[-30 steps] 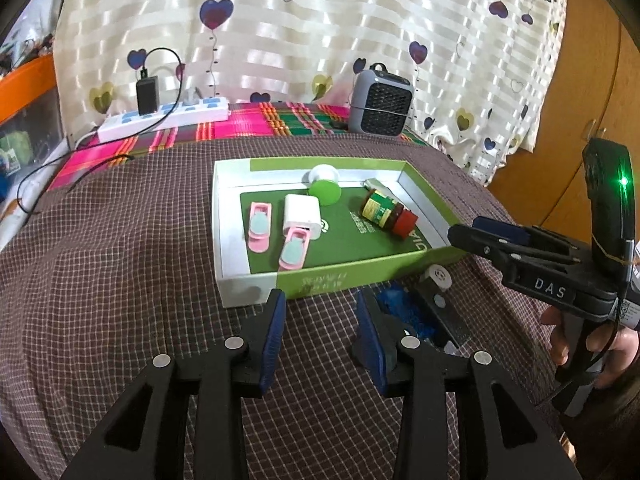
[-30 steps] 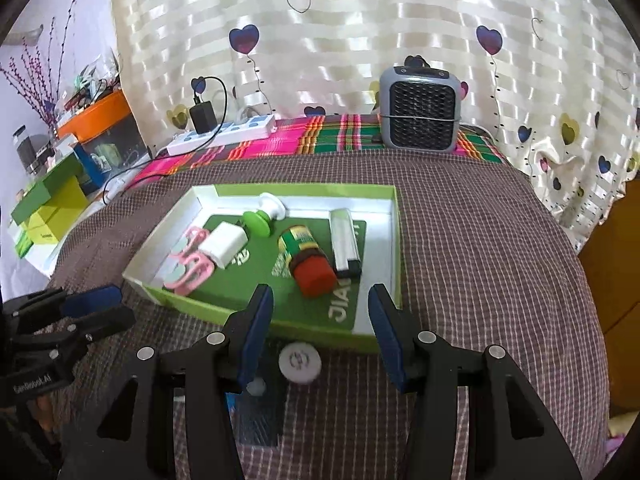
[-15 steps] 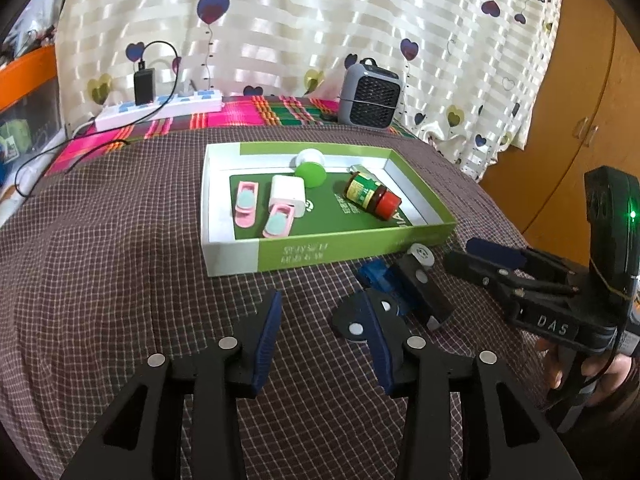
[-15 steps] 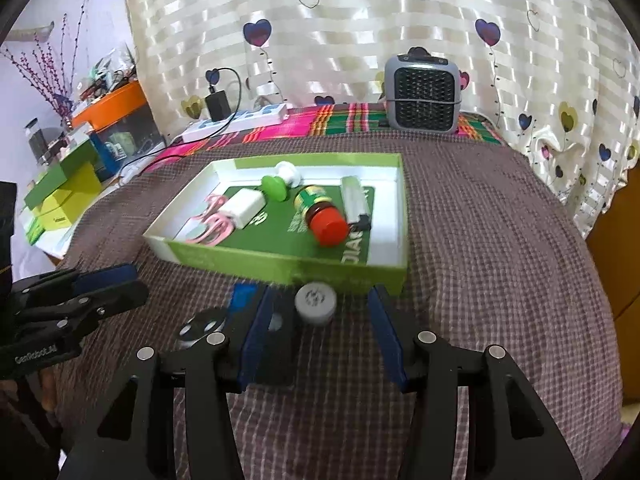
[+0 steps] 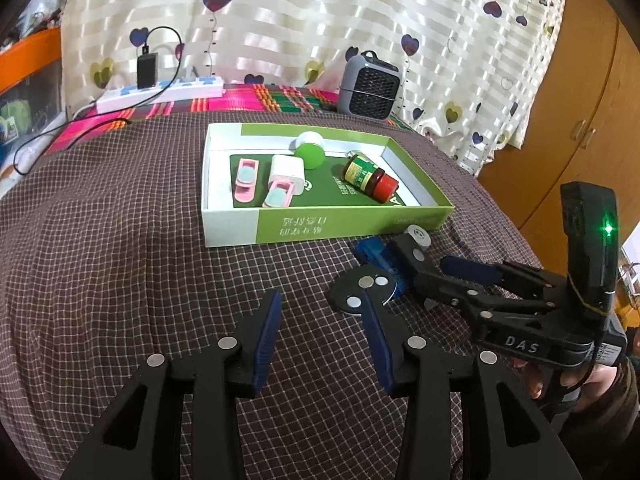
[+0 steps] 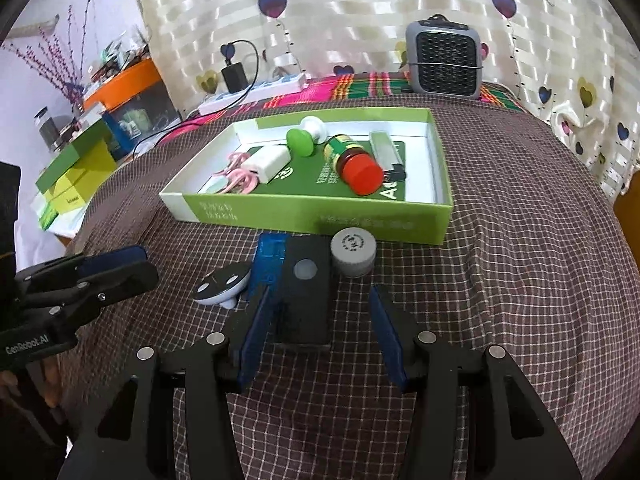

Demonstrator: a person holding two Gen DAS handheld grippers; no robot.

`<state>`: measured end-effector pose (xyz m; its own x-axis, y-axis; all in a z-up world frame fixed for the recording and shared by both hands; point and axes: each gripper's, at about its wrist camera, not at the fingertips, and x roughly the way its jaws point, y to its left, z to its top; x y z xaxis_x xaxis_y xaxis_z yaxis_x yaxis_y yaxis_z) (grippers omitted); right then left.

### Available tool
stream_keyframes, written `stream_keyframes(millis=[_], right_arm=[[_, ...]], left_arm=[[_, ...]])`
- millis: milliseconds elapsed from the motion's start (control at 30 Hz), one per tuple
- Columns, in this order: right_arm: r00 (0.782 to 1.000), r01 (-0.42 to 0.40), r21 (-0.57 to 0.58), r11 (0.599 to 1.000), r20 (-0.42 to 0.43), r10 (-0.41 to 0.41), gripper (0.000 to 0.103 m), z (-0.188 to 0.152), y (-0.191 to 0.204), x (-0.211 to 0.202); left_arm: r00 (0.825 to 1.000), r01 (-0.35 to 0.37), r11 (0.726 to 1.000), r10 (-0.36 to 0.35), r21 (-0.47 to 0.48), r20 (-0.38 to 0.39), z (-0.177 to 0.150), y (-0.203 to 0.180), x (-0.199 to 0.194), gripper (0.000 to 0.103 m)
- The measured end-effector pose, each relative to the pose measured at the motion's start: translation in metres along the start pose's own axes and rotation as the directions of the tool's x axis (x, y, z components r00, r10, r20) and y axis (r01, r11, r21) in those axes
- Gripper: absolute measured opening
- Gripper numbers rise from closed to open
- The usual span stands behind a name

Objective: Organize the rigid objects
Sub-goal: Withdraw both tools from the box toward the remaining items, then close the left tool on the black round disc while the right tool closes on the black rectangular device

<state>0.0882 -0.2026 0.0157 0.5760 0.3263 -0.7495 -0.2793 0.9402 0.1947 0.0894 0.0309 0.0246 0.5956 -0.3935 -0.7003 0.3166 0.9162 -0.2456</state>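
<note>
Left tongs (image 5: pixel 320 320): spread wide, holding nothing, above the checked cloth (image 5: pixel 120 260)
Right tongs (image 6: pixel 320 312): spread wide, straddling the near end of the black block (image 6: pixel 306 296); whether the pads touch it, cannot tell
Tray (image 6: pixel 312 216): holds bottle (image 6: pixel 354 160), lighter (image 6: pixel 384 150), white adapter (image 6: pixel 270 162)
Outside tray: grey cap (image 6: pixel 354 248), round disc (image 6: pixel 220 284), blue piece (image 6: pixel 270 260); all beside the block

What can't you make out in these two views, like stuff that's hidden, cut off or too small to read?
- Left wrist view: the lighter is hidden behind the red-capped bottle and the box wall.
- Left wrist view: the black block is partly covered by the right gripper.
- Right wrist view: the blue piece lies partly under the black block.
- Right wrist view: the print on the grey cap is too small to read.
</note>
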Motion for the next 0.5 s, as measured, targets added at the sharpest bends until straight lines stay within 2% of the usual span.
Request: stream_keyframes(millis=[200, 500], right_arm=[[1.0, 0.014, 0.015, 1.0, -0.027, -0.014, 0.051, -0.0005, -0.0035, 0.0066], [0.999, 0.039, -0.05, 0.998, -0.029, -0.041, 0.051, -0.0018, 0.0021, 0.008]], left_arm=[[1.0, 0.008, 1.0, -0.008, -0.003, -0.006, -0.0015, 0.0013, 0.0027, 0.041], [0.998, 0.058, 0.998, -0.058, -0.008, -0.017, 0.0015, -0.0019, 0.0102, 0.042]])
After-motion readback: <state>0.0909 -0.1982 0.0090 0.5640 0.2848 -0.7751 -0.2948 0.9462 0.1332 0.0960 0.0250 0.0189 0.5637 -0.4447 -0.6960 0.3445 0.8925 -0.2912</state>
